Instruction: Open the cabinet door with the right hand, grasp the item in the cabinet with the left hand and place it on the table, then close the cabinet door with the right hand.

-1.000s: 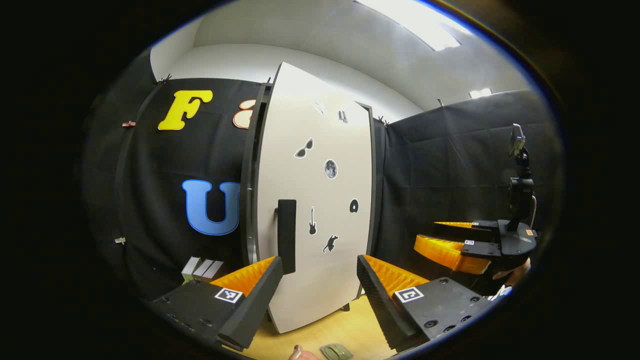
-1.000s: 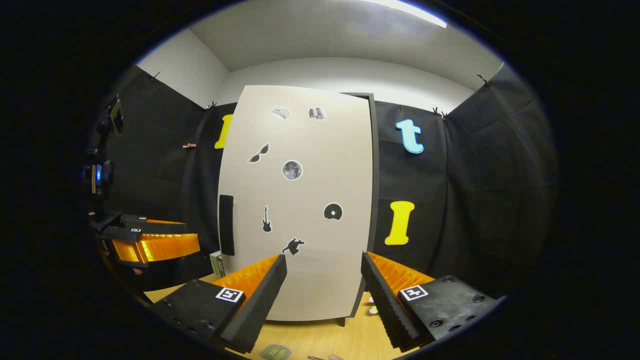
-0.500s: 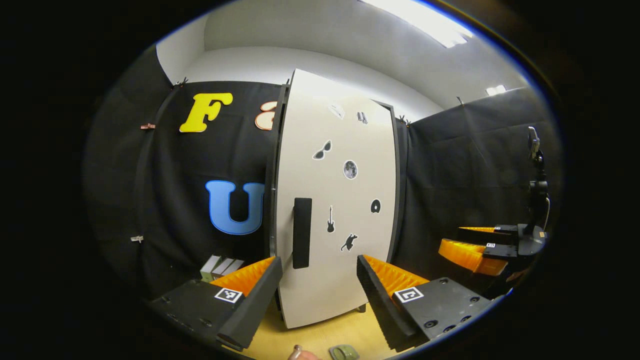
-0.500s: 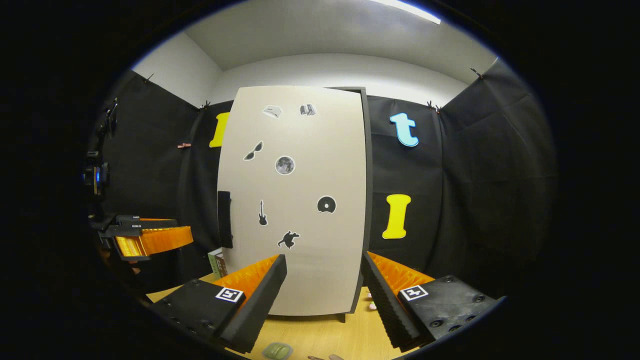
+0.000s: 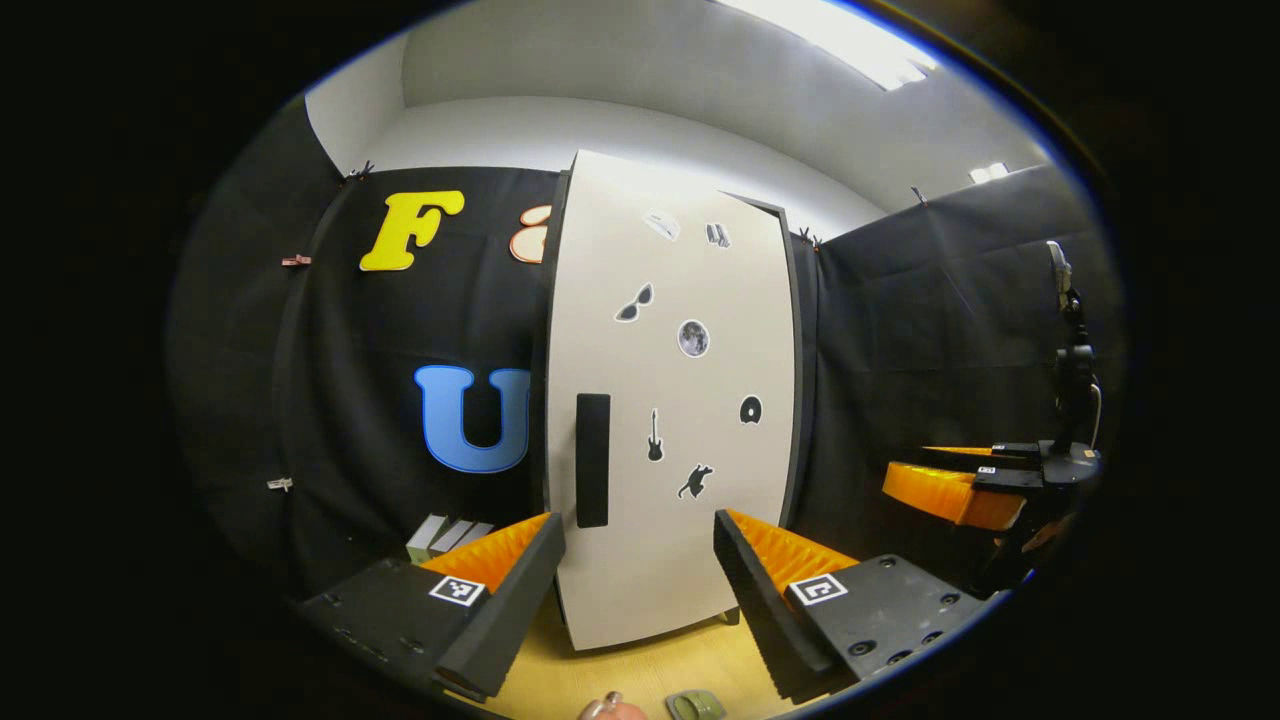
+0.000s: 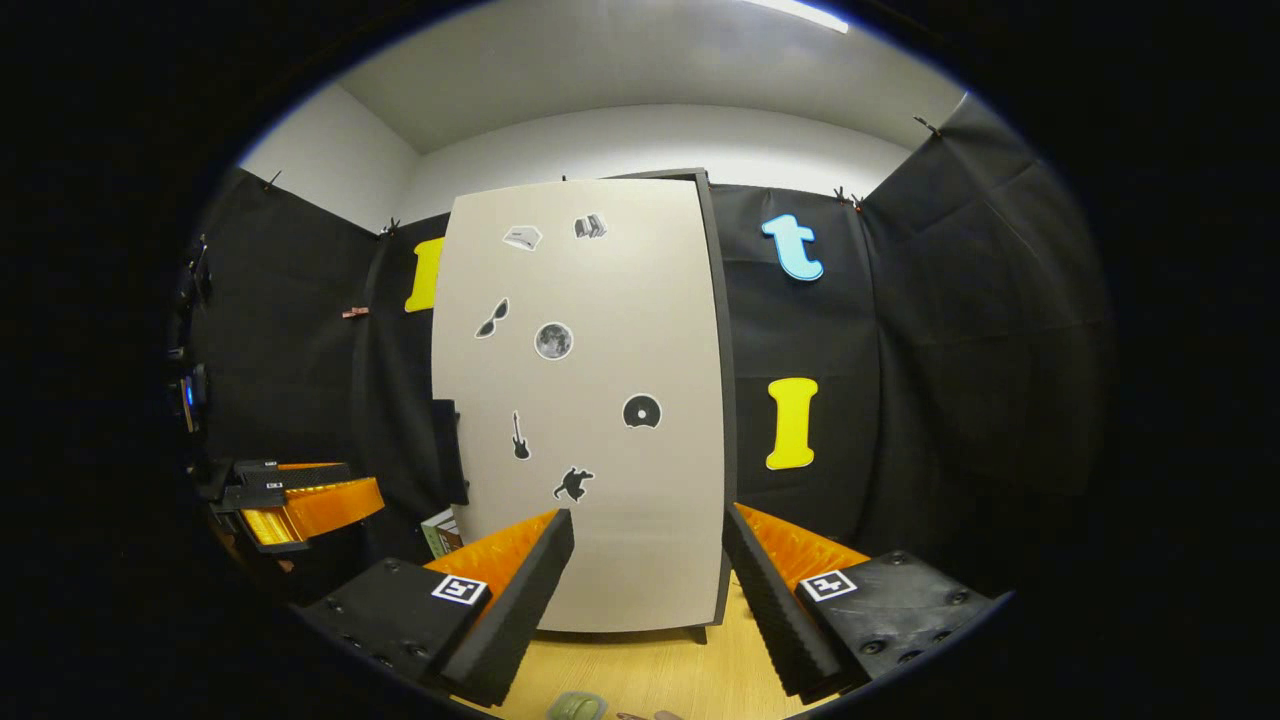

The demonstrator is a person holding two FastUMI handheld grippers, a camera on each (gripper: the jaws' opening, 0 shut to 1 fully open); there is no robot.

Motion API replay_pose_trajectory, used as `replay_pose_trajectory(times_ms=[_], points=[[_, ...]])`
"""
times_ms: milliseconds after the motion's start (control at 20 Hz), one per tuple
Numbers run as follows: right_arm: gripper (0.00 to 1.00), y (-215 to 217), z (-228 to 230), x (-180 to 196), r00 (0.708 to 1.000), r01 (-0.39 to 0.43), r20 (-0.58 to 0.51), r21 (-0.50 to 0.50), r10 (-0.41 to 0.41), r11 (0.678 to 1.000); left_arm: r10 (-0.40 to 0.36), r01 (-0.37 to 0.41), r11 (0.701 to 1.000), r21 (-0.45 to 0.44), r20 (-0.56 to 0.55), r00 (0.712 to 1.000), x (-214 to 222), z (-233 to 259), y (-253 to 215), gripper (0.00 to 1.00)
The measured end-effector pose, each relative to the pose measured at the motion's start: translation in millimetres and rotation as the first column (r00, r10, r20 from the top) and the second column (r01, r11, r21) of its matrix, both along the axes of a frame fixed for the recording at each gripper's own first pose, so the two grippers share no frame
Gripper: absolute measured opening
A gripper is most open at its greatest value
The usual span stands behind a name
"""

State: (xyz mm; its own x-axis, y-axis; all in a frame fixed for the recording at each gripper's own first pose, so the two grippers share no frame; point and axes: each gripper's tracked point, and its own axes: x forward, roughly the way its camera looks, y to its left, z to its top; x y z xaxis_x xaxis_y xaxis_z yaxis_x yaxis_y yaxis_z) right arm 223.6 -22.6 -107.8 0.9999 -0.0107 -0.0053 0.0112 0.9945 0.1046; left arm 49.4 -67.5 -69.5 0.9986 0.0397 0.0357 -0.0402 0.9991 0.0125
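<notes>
The tall cabinet's white door (image 5: 720, 300) carries several stickers and a black handle (image 5: 592, 459); it lies flat against its dark frame. A small green item (image 5: 695, 705) rests on the wooden table (image 5: 640, 670) in front of the cabinet, also seen as the green item (image 6: 577, 707). My left gripper (image 5: 640, 545) is open and holds nothing, a short way back from the door. My right gripper (image 6: 648, 545) is open too, facing the door (image 6: 600, 540) and its handle (image 6: 448, 450). Each gripper appears off to the side of the other's view: right gripper (image 5: 960, 485), left gripper (image 6: 300, 495).
Small boxes (image 5: 445, 535) stand on the table left of the cabinet, by the black cloth wall. A fingertip (image 5: 610, 708) shows at the bottom edge beside the green item. A camera stand (image 5: 1070, 360) rises at the right.
The door, ajar at its left edge a second ago, now lies flush with the frame. Both grippers have drifted slightly, staying open.
</notes>
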Motion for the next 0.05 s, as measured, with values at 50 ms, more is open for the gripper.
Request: replay_pose_trajectory(times_ms=[50], points=[[0.97, -0.1, 0.0, -0.6, 1.0, 0.002, 0.001, 0.0, -0.002, 1.0, -0.005, 0.005, 1.0, -0.007, -0.002, 1.0, 1.6, -0.9, 0.7, 0.95]])
